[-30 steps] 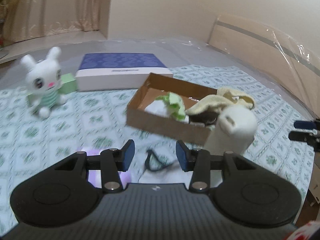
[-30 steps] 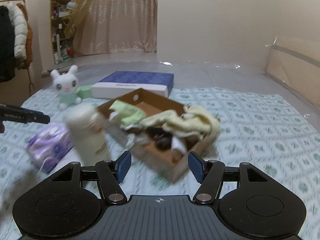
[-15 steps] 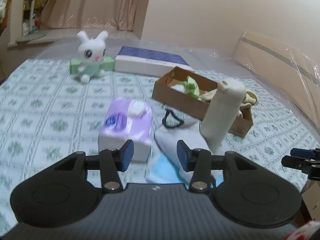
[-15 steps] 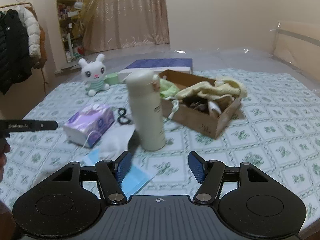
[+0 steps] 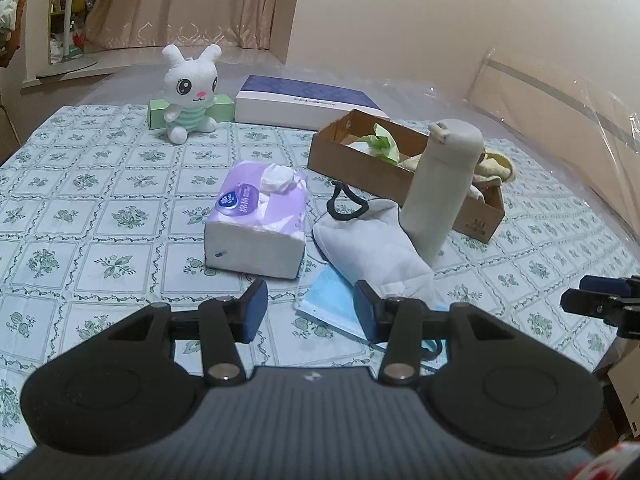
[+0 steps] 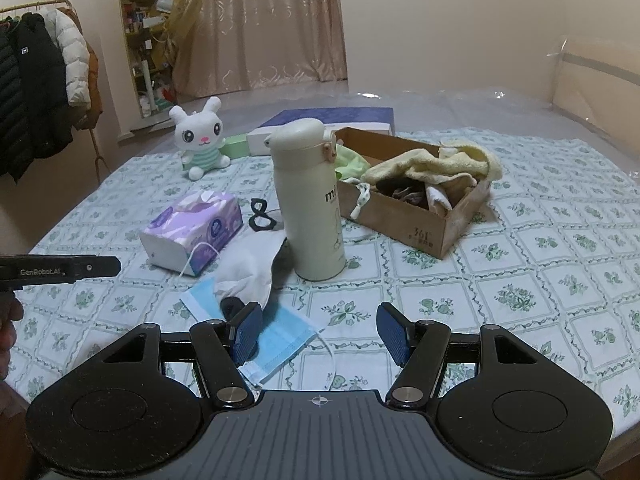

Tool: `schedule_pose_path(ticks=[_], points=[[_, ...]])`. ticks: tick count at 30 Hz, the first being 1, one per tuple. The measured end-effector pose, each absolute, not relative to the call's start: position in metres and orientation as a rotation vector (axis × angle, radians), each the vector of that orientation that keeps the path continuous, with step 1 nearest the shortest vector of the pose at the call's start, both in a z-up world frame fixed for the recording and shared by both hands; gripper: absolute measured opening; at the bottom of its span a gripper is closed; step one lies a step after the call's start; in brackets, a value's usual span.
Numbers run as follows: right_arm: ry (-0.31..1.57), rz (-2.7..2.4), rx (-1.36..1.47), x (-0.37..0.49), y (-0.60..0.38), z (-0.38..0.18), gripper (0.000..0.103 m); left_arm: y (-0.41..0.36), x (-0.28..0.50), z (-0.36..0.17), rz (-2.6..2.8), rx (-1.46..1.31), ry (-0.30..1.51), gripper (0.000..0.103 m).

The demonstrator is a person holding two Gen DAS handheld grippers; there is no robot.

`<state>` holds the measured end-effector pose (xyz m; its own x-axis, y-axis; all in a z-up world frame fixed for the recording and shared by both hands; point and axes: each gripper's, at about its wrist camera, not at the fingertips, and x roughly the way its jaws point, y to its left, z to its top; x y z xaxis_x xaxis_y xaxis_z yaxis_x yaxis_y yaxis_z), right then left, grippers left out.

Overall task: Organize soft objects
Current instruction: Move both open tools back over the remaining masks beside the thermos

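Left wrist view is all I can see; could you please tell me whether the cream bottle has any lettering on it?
Observer: Yes, from the right wrist the bottle shows dark letters starting "mi" on its side.
Operator: Thank you. Is the right gripper open?
Observer: The right gripper is open and empty, by the blue mask.
Operator: And what lies under the yellow towel in the box?
Observer: Dark garments lie in the cardboard box, beneath the yellow towel.
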<state>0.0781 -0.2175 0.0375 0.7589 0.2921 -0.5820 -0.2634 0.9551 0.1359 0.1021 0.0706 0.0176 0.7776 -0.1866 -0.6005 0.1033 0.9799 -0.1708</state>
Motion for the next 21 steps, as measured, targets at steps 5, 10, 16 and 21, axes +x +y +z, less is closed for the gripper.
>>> schedule_pose_path(ticks=[5,10,16,21], points=[[0.654,0.307,0.046,0.079,-0.216,0.033,0.064,0.065,0.102,0.015,-0.168,-0.117,0.67,0.043],[0.667,0.308,0.042,0.08,-0.214,0.029,0.064,0.059,0.104,0.011,-0.19,-0.105,0.683,0.043],[0.68,0.312,0.031,0.084,-0.211,0.024,0.064,0.051,0.11,0.004,-0.209,-0.085,0.7,0.043],[0.698,0.318,0.026,0.089,-0.209,0.018,0.064,0.047,0.115,-0.002,-0.224,-0.069,0.714,0.044]])
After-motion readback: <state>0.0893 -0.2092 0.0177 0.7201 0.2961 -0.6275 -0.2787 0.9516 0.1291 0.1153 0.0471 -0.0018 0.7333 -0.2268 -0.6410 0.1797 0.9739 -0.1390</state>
